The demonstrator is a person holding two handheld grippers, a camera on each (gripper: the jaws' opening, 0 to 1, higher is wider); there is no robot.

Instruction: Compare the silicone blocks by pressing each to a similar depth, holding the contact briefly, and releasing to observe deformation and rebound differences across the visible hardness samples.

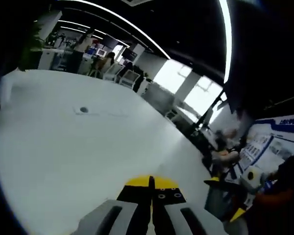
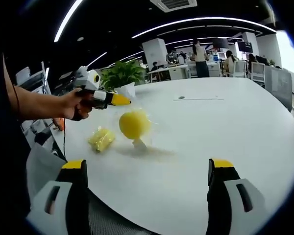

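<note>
Two yellow silicone samples lie on the white table [image 2: 210,127]. One is a round lump [image 2: 134,123] that looks wrapped in clear film. A smaller, flatter piece [image 2: 102,138] sits to its left. In the right gripper view, a hand holds my left gripper [image 2: 123,101] just above and behind the round lump, apart from it, its yellow tips together. The left gripper view shows those jaws [image 1: 151,183] shut on nothing over bare table [image 1: 88,147]. My right gripper [image 2: 147,164] stands wide open near the table's edge, well short of both samples.
A potted plant [image 2: 120,73] stands at the table's far left edge. A small round grommet [image 2: 181,97] is set in the tabletop farther back. Desks, chairs and people fill the office behind. The person's arm [image 2: 39,105] reaches in from the left.
</note>
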